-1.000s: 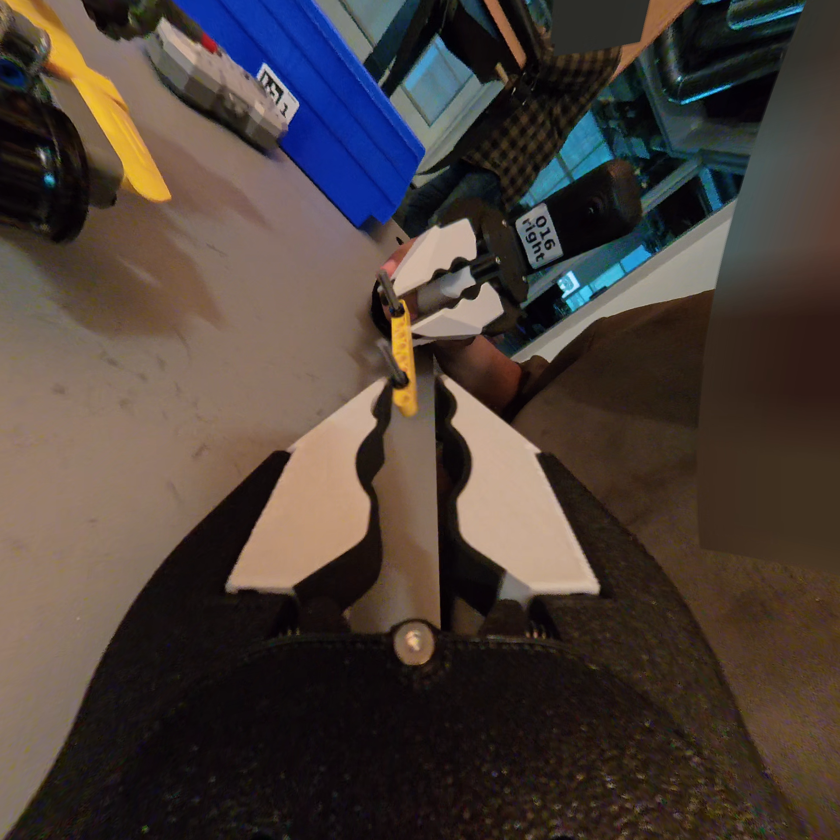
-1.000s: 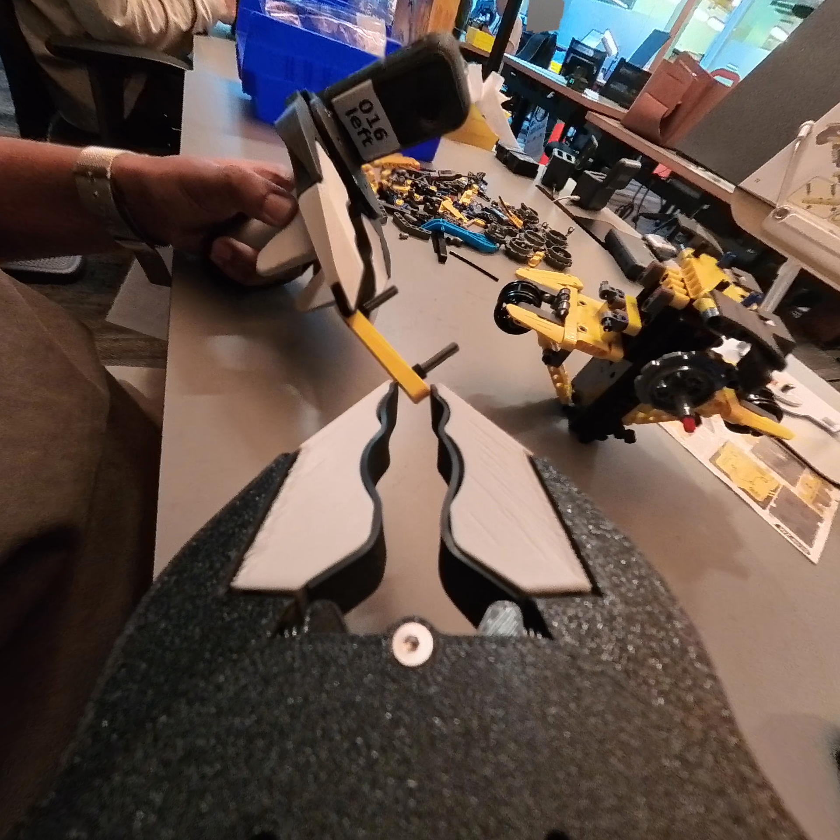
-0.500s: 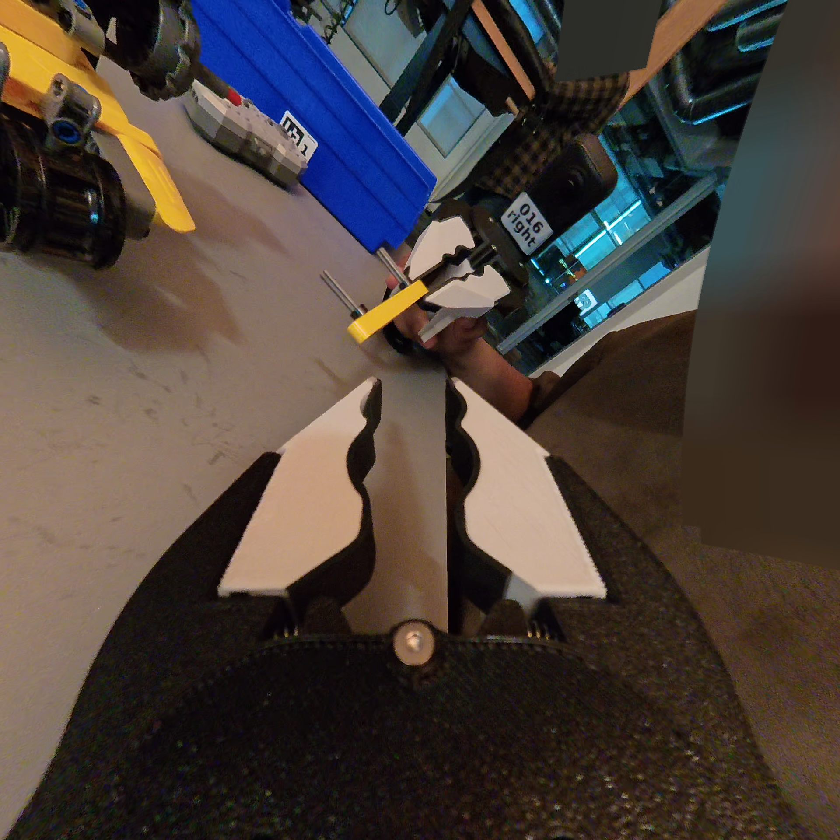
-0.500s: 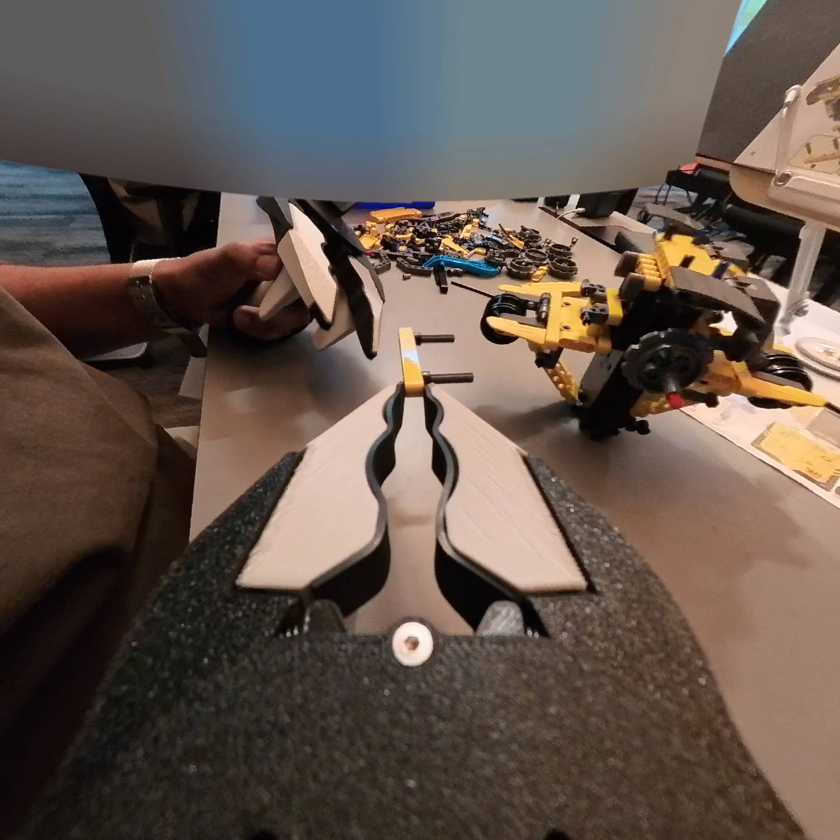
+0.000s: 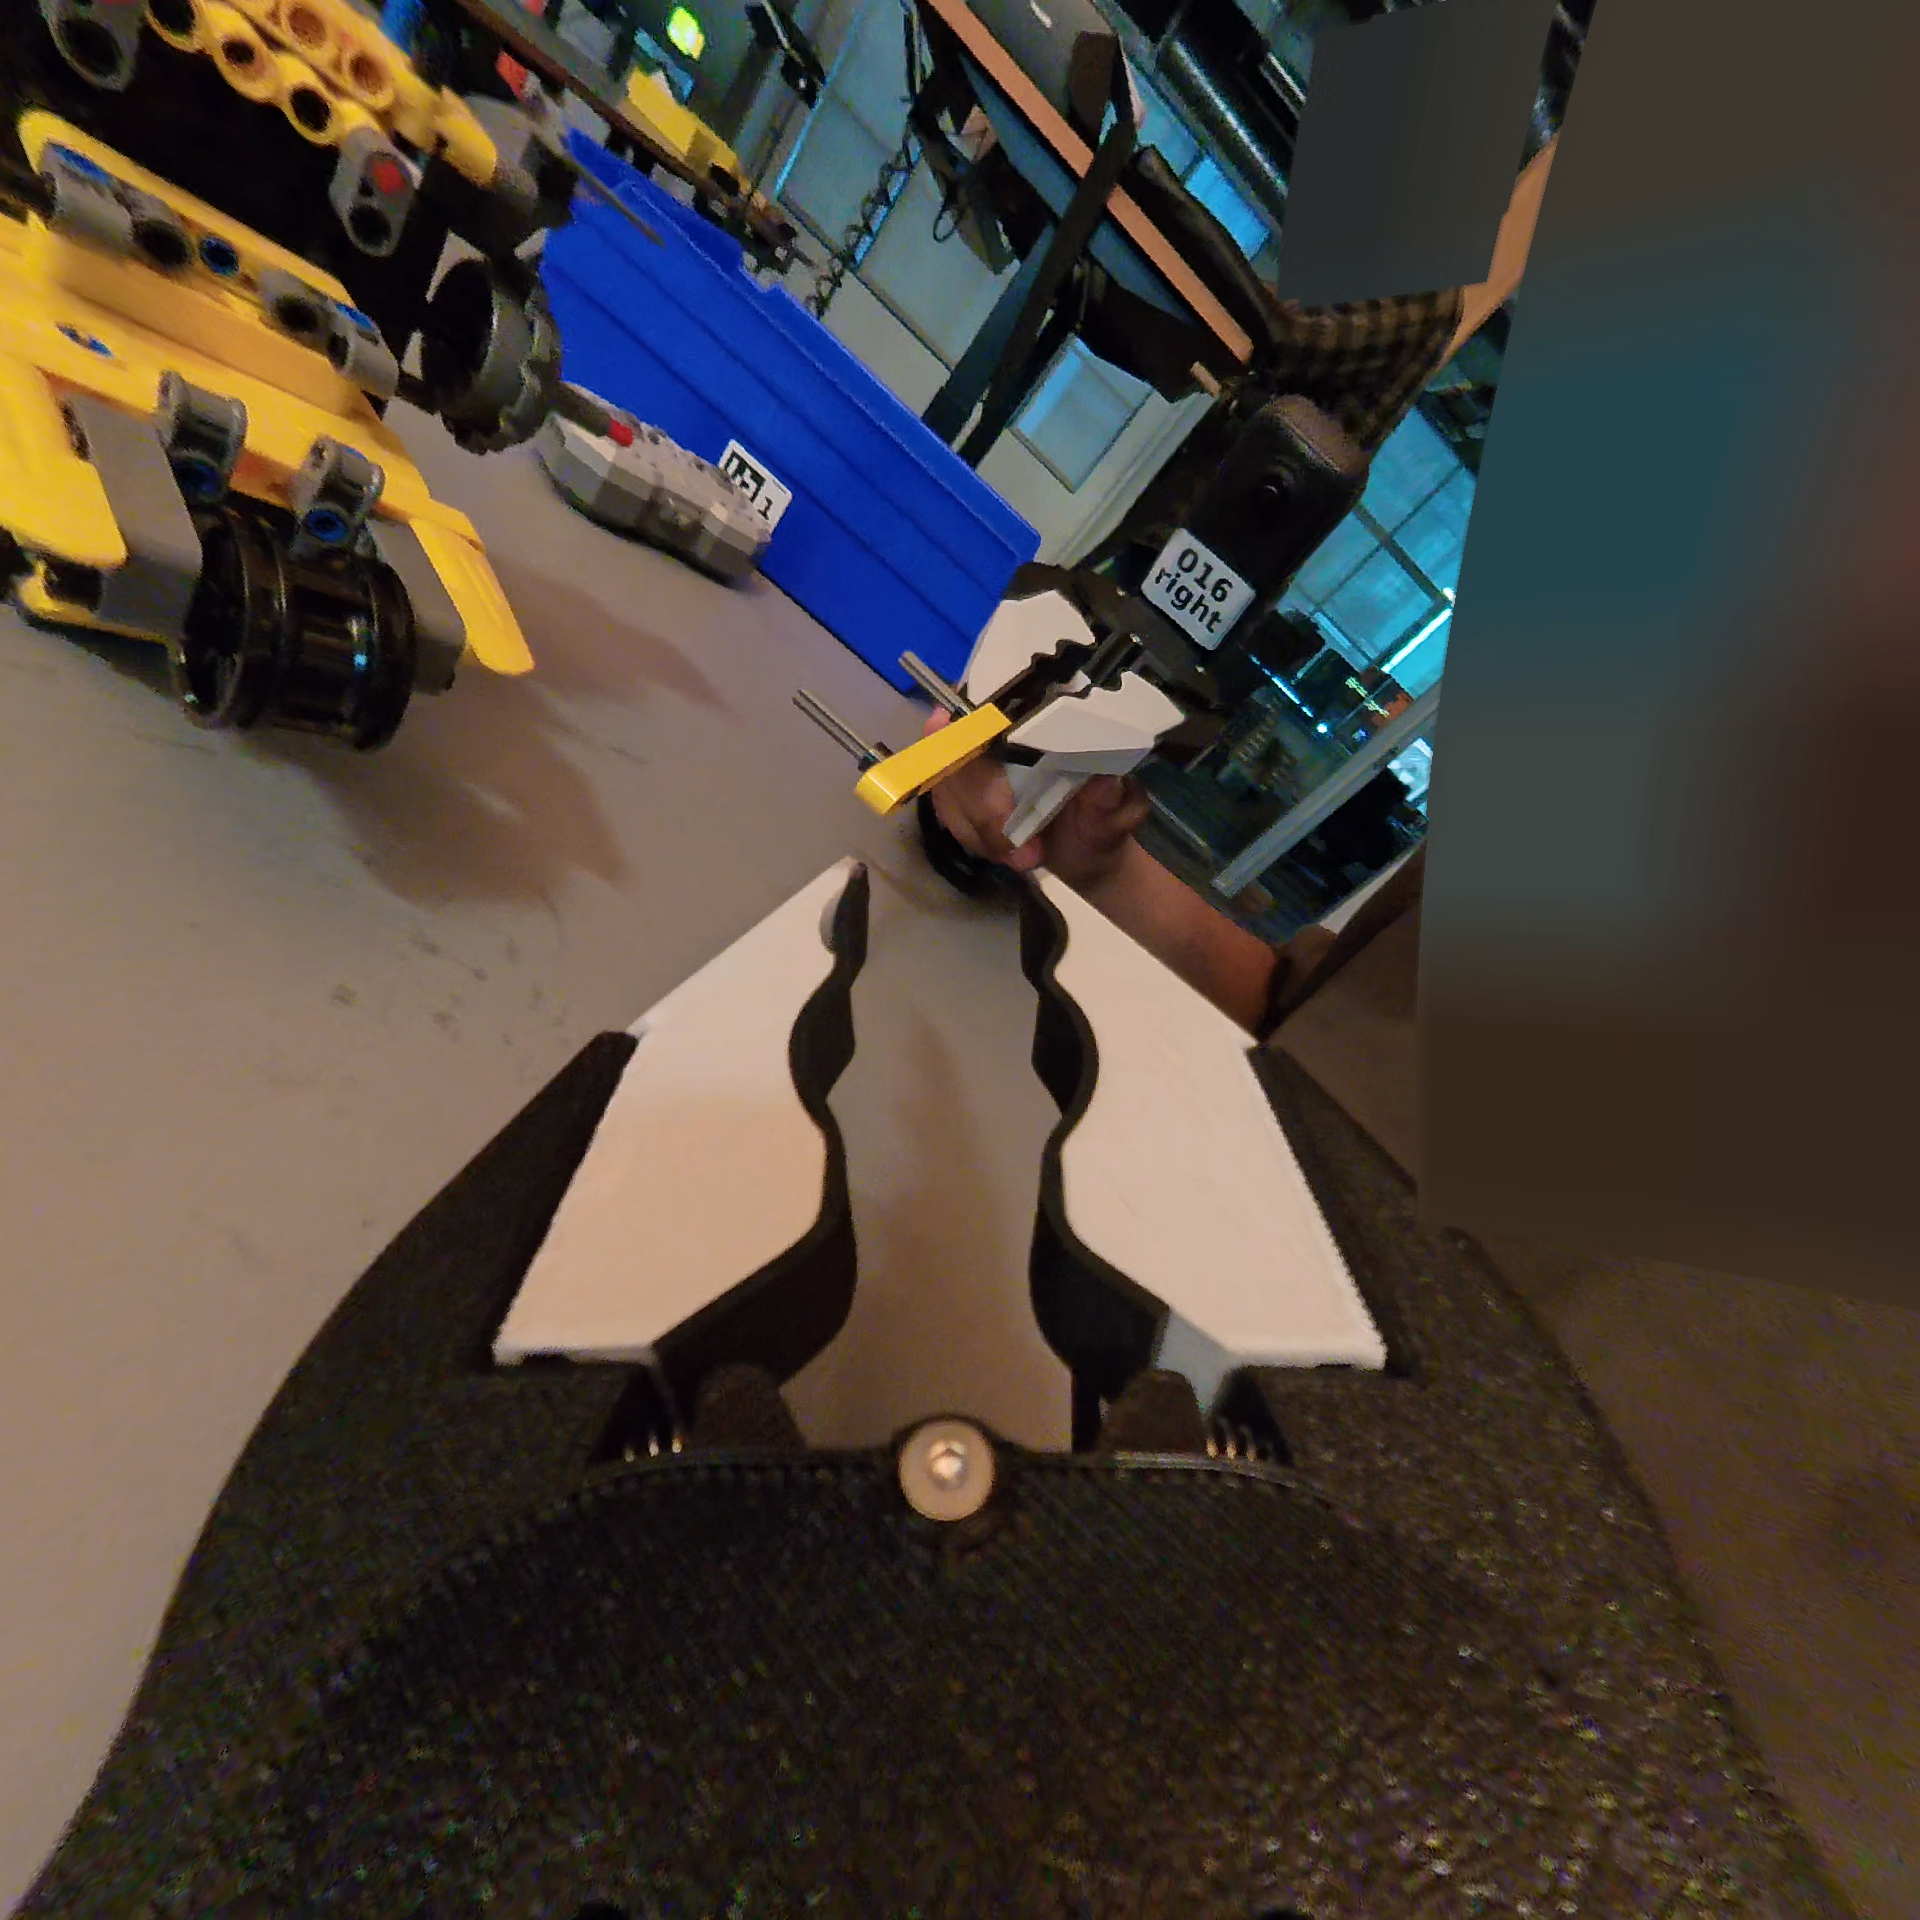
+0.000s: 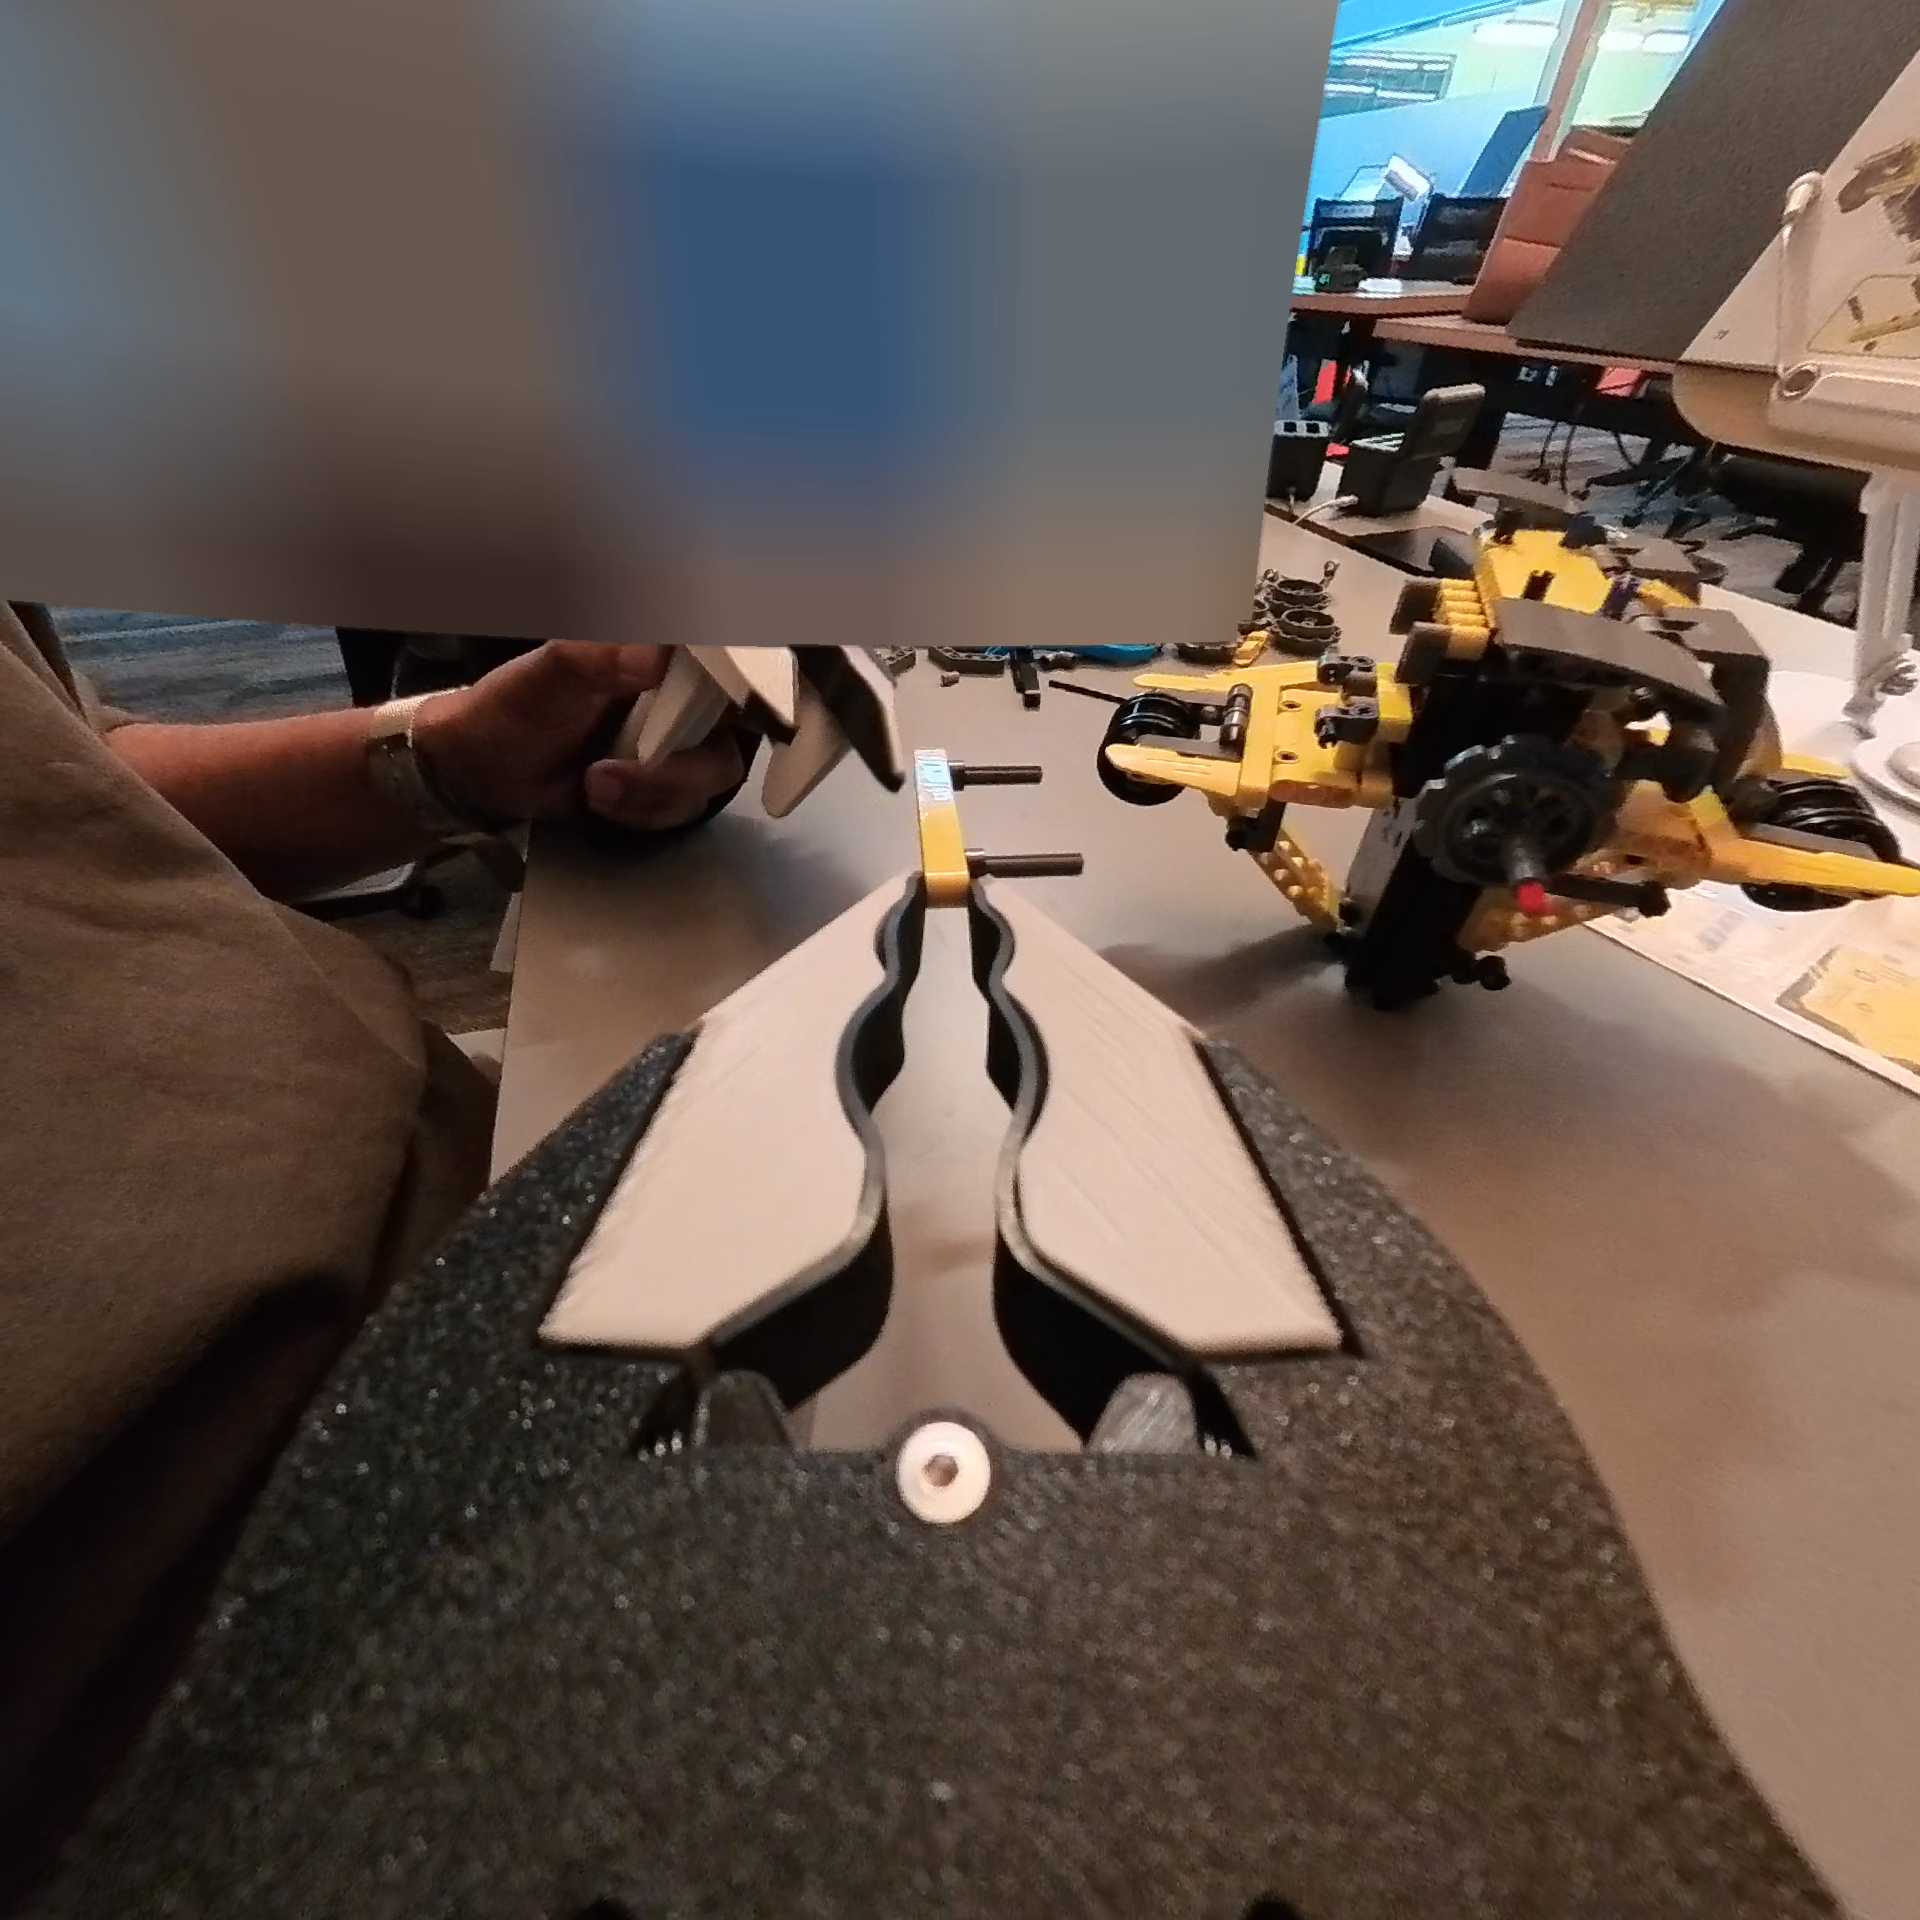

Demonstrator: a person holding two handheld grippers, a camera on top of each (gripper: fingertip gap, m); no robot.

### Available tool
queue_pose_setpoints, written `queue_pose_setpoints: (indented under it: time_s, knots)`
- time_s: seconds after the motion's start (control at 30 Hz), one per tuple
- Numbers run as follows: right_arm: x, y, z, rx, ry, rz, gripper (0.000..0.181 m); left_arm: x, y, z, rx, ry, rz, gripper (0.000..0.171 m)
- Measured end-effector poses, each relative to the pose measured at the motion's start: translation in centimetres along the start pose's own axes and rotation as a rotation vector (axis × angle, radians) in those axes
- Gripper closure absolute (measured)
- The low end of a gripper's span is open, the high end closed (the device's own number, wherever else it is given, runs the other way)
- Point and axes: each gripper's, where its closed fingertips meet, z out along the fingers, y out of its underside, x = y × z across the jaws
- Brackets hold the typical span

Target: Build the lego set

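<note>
My right gripper (image 6: 943, 891) is shut on the near end of a short yellow beam (image 6: 936, 831) with two dark pins (image 6: 1023, 860) sticking out to the right. It holds the beam above the grey table (image 6: 1558, 1195). In the left wrist view the same beam (image 5: 930, 764) juts from the right gripper's white fingers (image 5: 1081, 717). My left gripper (image 5: 940, 888) is open and empty, a short way from the beam. It shows at upper left in the right wrist view (image 6: 821, 727), held by a hand. A yellow and black brick-built vehicle (image 6: 1507, 769) stands to the right.
A blue bin (image 5: 790, 447) and a grey brick block (image 5: 655, 488) lie beyond the vehicle (image 5: 208, 416). Loose small parts (image 6: 1288, 623) lie at the far side of the table. Printed sheets (image 6: 1766, 966) lie at the right. The table's near edge runs by the person's brown clothing (image 6: 208, 987). Tip to tip, the grippers are about 7 centimetres apart.
My left gripper let go of the yellow beam, opened and drew back. My right gripper kept the beam and turned it upright, away from the left gripper.
</note>
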Motion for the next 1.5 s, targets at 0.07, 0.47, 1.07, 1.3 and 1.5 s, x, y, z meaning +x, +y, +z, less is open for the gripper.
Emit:
queue_pose_setpoints:
  time_s: [0.07,0.47,1.07,1.3,1.5]
  knots:
    - [0.0,0.0,0.0,0.004,-0.005,0.005,0.174,0.1,-0.2,0.0,0.014,-0.014,0.028,0.144]
    - [-0.7,-0.5,-0.4,0.041,-0.085,0.059,0.174,1.4,-0.5,0.3,0.035,-0.039,0.210,0.133]
    - [-2.6,-1.4,-0.6,0.103,-0.275,0.223,0.174,3.3,-0.3,0.4,0.061,-0.055,0.460,0.149]
    - [-2.8,-1.2,-0.4,0.084,-0.278,0.220,0.175,3.2,-0.2,0.5,0.059,-0.075,0.476,0.157]
    - [-3.0,-1.1,-0.3,0.078,-0.271,0.200,0.175,3.1,-0.2,0.5,0.058,-0.070,0.468,0.154]
